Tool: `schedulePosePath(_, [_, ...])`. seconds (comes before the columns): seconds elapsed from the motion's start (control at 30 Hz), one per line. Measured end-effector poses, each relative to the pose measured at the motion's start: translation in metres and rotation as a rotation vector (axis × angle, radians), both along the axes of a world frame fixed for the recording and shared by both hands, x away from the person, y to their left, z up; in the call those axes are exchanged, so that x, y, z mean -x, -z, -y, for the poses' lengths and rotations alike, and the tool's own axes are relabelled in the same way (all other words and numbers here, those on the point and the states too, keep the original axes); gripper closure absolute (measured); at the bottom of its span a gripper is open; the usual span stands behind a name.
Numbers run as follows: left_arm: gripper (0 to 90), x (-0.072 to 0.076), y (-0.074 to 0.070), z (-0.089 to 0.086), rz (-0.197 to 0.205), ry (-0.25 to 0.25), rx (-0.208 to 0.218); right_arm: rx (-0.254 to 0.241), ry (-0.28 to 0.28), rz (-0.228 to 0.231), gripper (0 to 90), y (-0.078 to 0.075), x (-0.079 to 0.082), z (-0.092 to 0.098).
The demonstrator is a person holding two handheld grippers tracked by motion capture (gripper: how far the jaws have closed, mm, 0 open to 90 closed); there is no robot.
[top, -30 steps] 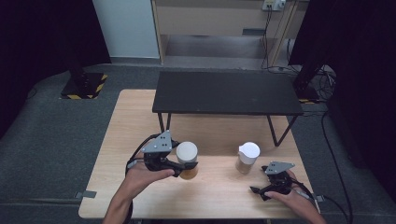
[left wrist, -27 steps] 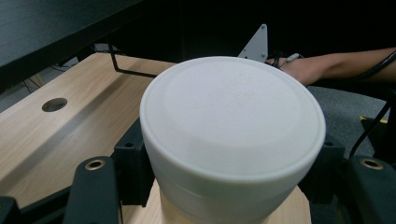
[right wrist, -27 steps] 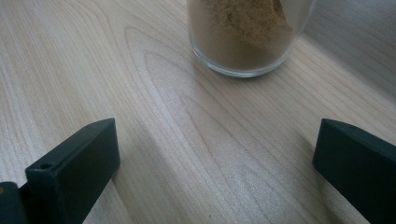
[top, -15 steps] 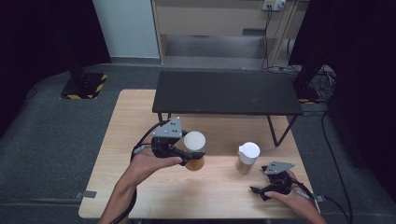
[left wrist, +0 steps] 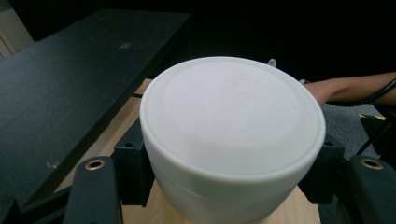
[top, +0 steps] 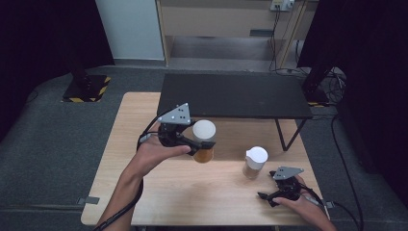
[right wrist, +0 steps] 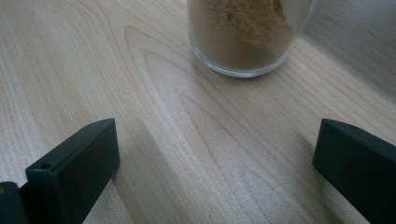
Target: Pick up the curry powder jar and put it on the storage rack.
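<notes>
The white-lidded glass jar of amber-brown powder (top: 203, 142) is off the light wooden bench (top: 144, 192), held up in the left claw (top: 198, 144), whose black jaws pinch it from both sides just under the broad round lid. In the left gripper view the white lid (left wrist: 232, 119) sits squarely between the two jaws, with a pad pressed against the jar at either flank. The jar hangs upright over the middle of the bench, just in front of the low black side table (top: 233, 95) that stands across the far half.

A second glass jar of tan powder with a white lid (top: 254, 162) stands on the bench to the right, well apart from the lifted one. The right claw (top: 265, 197) rests low near the bench's front right corner, just beside that second jar, pointing toward it. Its jaws are spread wide with bare wood between them, and in the right gripper view the jar's glass base (right wrist: 243, 37) stands ahead of them, untouched.
</notes>
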State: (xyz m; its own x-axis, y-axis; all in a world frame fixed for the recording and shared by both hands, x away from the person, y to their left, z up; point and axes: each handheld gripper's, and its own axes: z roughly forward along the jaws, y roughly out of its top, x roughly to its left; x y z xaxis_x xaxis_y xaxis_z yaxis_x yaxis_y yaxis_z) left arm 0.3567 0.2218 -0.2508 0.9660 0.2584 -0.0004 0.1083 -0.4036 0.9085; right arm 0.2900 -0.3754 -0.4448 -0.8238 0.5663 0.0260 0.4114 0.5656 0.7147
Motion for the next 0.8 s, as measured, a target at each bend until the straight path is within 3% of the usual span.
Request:
schedulePosePath(0.53, [33.1,-0.025,-0.05,0.01,0.03,-0.037,-0.012,-0.003,-0.001,0.001,1.4,0.0,0.0,0.0])
schedulePosePath(0.7, [33.1,-0.036,-0.055,0.011,0.019,-0.047,0.015,-0.002,0.0,0.001,1.4,0.0,0.0,0.0])
schedulePosePath(0.8, [33.1,-0.041,-0.061,0.014,0.028,-0.056,0.006,-0.002,0.0,0.002,1.3,0.0,0.0,0.0])
